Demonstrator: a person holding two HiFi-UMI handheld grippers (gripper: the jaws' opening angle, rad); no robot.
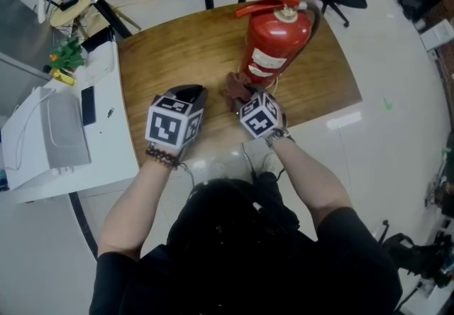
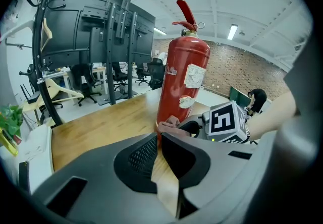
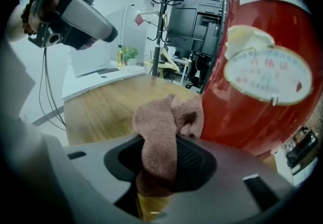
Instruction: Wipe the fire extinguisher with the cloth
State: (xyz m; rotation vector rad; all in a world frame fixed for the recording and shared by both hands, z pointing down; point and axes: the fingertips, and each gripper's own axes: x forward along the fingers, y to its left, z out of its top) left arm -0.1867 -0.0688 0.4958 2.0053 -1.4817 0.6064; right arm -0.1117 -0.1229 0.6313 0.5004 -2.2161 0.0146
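While a brown wooden table (image 1: pixel 177 51) with a rounded edge carries the load, a red fire extinguisher (image 1: pixel 273 40) stands upright on it, just ahead of the right claw (image 3: pixel 161 162) and slightly to its right. The smooth, glossy metal cylinder fills much of the right gripper view. Its lever handle and black hose sit at the top, well above the claw.

The right claw is clamped on the cloth (image 3: pixel 159 137), a soft, nubby, dusty-pink towel bunched into a thick fold. The fold rises out of the jaws, and its free end flops forward toward the cylinder's lower wall. It looks to be touching the wall or just short of it; the views do not settle which. Gripping it by the middle leaves a padded lump in front, probably so fabric rather than hard plastic meets the paint.

The left claw (image 2: pixel 157 142) hangs over bare tabletop on the far side of the right claw from the extinguisher. Its ribbed jaws are pressed together on nothing, so it seems to be kept clear of the wiping.

An oval paper label (image 3: pixel 267 74), white with a red border, sits on the cylinder above and to the right of the cloth.
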